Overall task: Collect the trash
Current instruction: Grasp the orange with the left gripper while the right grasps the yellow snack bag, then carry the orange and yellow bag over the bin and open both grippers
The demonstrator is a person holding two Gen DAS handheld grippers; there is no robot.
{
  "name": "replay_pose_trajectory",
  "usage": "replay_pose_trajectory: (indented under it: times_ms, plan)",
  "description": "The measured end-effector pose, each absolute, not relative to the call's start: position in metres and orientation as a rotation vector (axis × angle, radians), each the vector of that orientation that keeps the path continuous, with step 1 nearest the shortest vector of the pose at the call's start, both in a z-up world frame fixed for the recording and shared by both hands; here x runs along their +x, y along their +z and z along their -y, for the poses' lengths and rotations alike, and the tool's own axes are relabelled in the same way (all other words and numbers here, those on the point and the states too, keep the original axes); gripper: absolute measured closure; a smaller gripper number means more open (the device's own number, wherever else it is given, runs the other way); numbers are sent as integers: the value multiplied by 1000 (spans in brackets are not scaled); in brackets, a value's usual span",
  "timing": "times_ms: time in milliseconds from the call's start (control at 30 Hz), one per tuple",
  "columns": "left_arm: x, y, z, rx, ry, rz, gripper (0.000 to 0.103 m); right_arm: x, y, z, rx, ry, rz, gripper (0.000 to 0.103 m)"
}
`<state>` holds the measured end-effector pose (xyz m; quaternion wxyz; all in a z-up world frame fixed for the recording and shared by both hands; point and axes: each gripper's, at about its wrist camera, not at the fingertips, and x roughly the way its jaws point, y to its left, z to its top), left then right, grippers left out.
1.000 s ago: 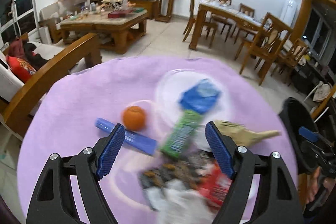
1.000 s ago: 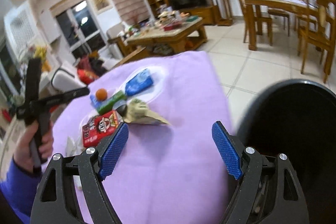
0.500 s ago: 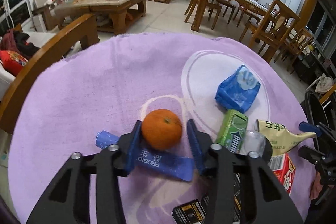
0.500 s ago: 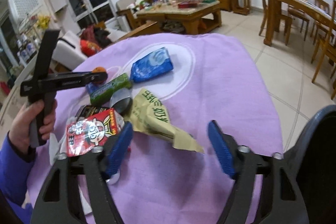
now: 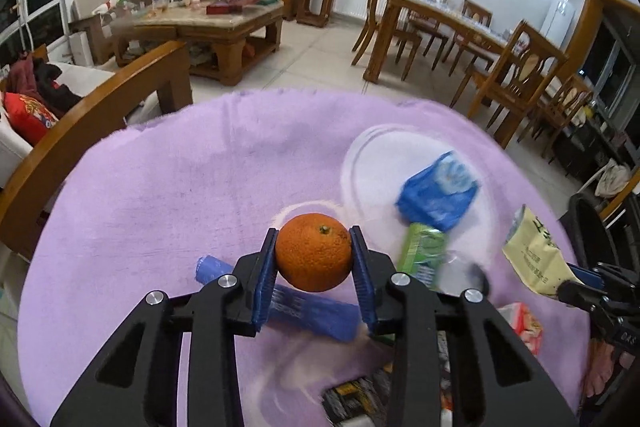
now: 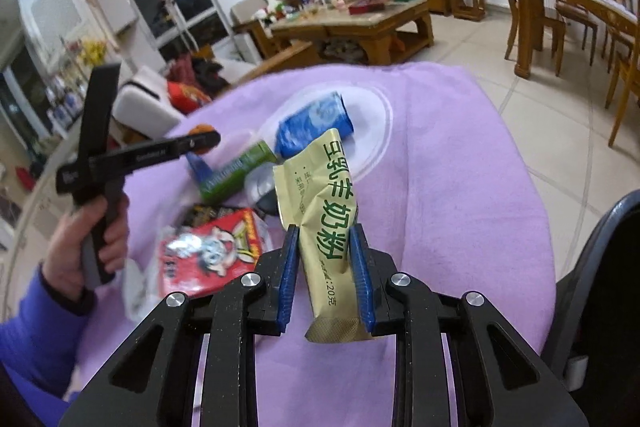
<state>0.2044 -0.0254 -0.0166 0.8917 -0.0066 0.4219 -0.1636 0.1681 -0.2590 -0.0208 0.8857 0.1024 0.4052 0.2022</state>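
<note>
Gripping now: your left hand-held gripper clamps orange, right hand-held gripper pinches gold sachet; jaws just closed. Nothing binned; red packet, blue pouch left on worktop.

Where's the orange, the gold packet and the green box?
orange [image 5: 313, 251], left wrist view, middle of its peel between the fingers.
gold packet [image 6: 326, 223], right wrist view, its printed front above the fingers.
green box [image 6: 236, 171], right wrist view, its long side.
</note>
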Motion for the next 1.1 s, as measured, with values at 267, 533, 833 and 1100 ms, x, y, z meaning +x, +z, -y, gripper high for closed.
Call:
replay_pose_trajectory:
  times_ms: [267, 533, 833, 1100]
  plan:
    - [152, 37, 55, -9, -431, -743, 68, 130, 20, 283, 291, 442, -716, 77]
    - [103, 57, 121, 34, -569, -692, 68, 81, 40, 337, 362, 394, -633, 77]
    - [61, 59, 217, 121, -724, -661, 68, 15, 38, 436, 458, 253, -569, 77]
    - [39, 44, 283, 176, -828, -677, 68, -37, 16, 517, 537, 137, -550, 77]
